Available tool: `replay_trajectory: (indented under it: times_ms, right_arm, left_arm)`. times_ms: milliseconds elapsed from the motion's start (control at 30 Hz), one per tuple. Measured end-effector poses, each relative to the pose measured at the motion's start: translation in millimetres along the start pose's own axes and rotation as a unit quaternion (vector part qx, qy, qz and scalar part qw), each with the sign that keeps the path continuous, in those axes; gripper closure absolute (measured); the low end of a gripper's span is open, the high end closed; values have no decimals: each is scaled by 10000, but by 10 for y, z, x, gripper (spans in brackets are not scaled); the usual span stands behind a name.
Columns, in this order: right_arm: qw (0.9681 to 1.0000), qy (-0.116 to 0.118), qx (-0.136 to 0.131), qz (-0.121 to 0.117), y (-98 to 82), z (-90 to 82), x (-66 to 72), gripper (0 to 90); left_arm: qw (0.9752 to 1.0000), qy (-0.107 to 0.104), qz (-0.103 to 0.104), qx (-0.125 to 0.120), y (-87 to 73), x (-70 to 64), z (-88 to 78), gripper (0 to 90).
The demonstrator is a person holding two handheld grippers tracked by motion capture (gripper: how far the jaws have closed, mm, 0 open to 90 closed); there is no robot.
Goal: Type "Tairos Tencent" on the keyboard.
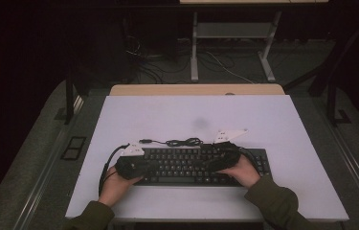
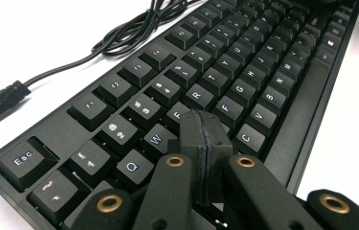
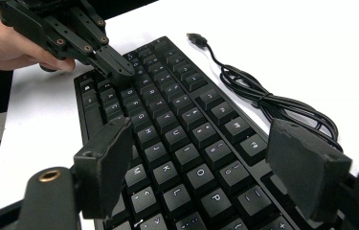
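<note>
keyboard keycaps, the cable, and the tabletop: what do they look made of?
Keyboard keycaps: likely matte black plastic, with a dull sheen and white printed legends.
Cable: seemingly rubber or PVC jacketed, smooth black, lying in soft loops with a molded plug.
Tabletop: flat matte white top, probably laminate or painted board; a wood-coloured edge shows at the far side.

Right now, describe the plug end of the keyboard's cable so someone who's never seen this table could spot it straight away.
Start at the black keyboard on the white table. Just behind its far edge lies a loosely bunched black cable. Follow that towards the person's left: the plug is the loose, stubby end lying bare on the table, connected to nothing, unlike the tangled loops beside it.
</note>
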State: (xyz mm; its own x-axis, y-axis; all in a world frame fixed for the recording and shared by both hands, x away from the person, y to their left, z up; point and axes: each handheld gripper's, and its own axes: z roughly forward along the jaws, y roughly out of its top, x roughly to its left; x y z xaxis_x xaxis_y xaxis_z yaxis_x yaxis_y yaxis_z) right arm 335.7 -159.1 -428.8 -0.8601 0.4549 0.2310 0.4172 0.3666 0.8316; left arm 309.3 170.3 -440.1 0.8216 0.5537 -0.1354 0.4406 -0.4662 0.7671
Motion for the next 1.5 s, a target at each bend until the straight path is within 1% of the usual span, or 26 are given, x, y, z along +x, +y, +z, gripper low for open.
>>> replay_trajectory:
  times_ms: [167,200,267,300,433,467,667,767,867,900,1033,1300,1400,1500]
  right_arm:
    - [10000,-4,-15,6,3,-3,-1,238]
    - [10000,-6,-12,6,3,-4,0,238]
    - [10000,-5,-11,2,3,-4,1,238]
    - [10000,-2,-12,1,3,-4,0,238]
    - [10000,-3,5,-5,-2,1,-4,238]
    - [10000,-10,-6,-34,-1,2,-7,238]
    - [10000,-17,-30,-3,0,-11,-5,231]
    - [10000,-30,-26,-9,-3,-12,-8,221]
    - [10000,-23,-36,-9,-5,-17,-12,217]
    - [10000,-21,-35,-9,-6,-19,-14,218]
    - [10000,-55,-25,10,-12,-26,-20,216]
    - [10000,-61,-25,7,-18,-20,-23,215]
    - [10000,-65,-35,16,-18,-21,-24,214]
    - [10000,-67,-38,25,-17,-22,-24,214]
  left_arm:
    - [10000,20,1,-11,6,-8,-13,889]
    - [10000,34,-25,-63,6,-10,-18,872]
    - [9999,47,-53,-139,12,-12,-36,799]
    - [9998,67,-37,-156,14,-16,-42,784]
    - [9996,71,-66,-262,21,-22,-50,677]
    - [9995,83,-71,-281,23,-25,-50,649]
    - [9993,109,-47,-345,40,-36,-47,503]
    - [9991,134,-58,-402,45,-44,-32,389]
    - [9988,165,-86,-447,58,-53,-22,244]
    - [9988,149,-80,-461,62,-58,-22,227]
    - [9988,107,-48,-468,72,-80,-14,204]
    - [9988,-4,-13,-498,77,-155,-33,206]
    - [9987,-45,4,-501,72,-174,-40,218]
    - [9987,-108,1,-495,66,-197,-50,256]
